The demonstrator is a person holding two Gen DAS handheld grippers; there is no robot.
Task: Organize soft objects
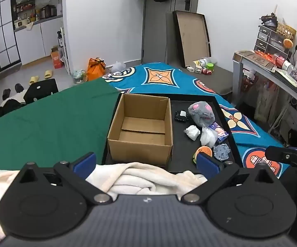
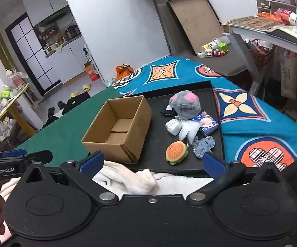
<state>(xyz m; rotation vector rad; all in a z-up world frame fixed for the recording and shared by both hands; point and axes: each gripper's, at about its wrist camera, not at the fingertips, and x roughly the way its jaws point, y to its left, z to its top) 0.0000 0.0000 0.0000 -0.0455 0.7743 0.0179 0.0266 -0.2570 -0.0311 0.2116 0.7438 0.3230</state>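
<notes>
burger toy [image 1: 202, 152] half hidden behind a blue pad, cream blanket [image 1: 136, 177] cut off by gripper body

Ahead of the jaws the box [image 1: 141, 127] stands open-topped and clear; toys [image 2: 187, 123] crowd the tray [image 2: 210, 165] beside it.

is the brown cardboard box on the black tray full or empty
Empty. The brown cardboard box stands open-topped on the black tray, and both wrist views show only its bare bottom flaps inside.
</notes>
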